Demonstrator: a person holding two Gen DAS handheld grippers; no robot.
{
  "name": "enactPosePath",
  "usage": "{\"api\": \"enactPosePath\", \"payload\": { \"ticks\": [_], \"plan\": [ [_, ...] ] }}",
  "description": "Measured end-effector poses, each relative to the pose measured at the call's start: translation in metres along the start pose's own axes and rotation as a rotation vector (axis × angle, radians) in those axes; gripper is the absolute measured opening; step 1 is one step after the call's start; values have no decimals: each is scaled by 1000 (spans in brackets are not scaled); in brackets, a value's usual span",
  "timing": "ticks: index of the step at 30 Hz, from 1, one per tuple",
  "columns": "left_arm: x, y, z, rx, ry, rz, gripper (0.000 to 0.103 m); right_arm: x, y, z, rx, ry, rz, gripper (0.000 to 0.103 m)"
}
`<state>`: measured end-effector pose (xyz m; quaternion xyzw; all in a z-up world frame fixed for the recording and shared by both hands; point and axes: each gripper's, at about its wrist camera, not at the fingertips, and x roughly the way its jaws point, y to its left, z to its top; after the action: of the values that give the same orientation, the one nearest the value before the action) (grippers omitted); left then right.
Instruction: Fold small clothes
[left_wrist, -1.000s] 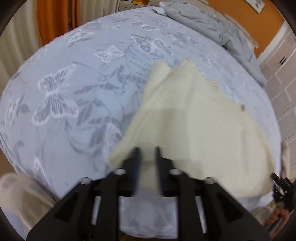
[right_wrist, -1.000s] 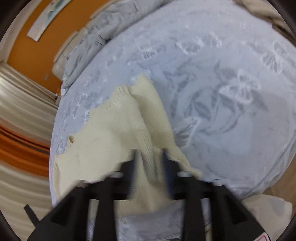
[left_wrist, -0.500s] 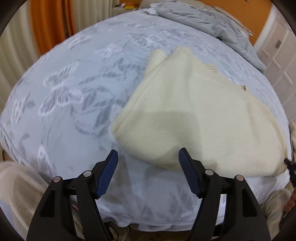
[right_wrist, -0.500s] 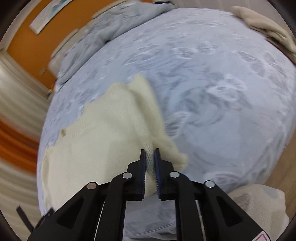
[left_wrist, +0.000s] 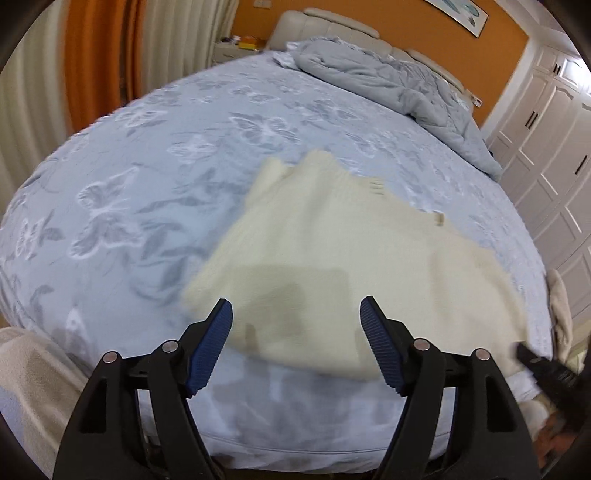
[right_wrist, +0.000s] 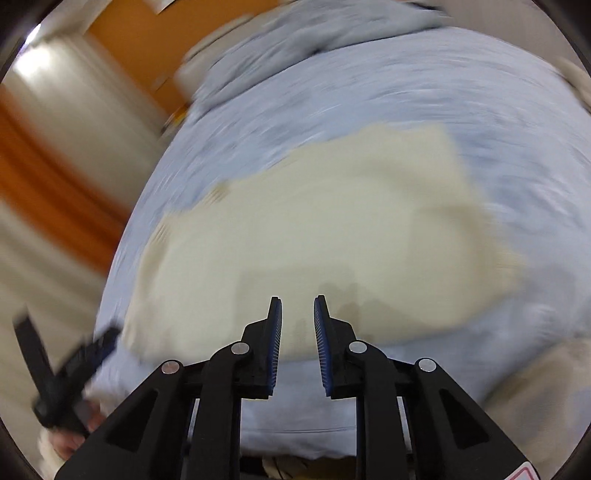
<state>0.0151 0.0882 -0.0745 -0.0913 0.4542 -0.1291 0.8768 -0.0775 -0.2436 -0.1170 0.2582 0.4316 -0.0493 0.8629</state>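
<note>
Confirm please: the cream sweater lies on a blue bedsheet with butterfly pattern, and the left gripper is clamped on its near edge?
Not quite. The left gripper is open, holding nothing, as the left wrist view shows. The cream sweater does lie on the butterfly-patterned bedsheet.

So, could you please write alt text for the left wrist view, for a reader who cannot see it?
A cream knitted garment lies folded on a bed with a pale blue butterfly-print cover, just beyond the left hand-held gripper, whose blue-padded jaws are opening with nothing gripped. A crumpled grey duvet lies near the headboard, before an orange wall.
</note>
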Motion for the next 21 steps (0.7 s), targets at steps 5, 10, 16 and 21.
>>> {"api": "enactPosePath", "payload": {
  "ticks": [5, 10, 16, 21],
  "plan": [
    [29, -24, 1, 142, 51, 132, 71, 44, 64, 3, -223, 61, -55, 18],
    [55, 21, -18, 143, 121, 252, 84, 34, -31, 11, -23, 64, -201, 0],
    [38, 48, 0, -75, 102, 156, 80, -27, -132, 18, 399, -40, -201, 3],
    [15, 20, 31, -38, 20, 84, 83, -35, -98, 61, 249, -107, -188, 45]
  ]
}}
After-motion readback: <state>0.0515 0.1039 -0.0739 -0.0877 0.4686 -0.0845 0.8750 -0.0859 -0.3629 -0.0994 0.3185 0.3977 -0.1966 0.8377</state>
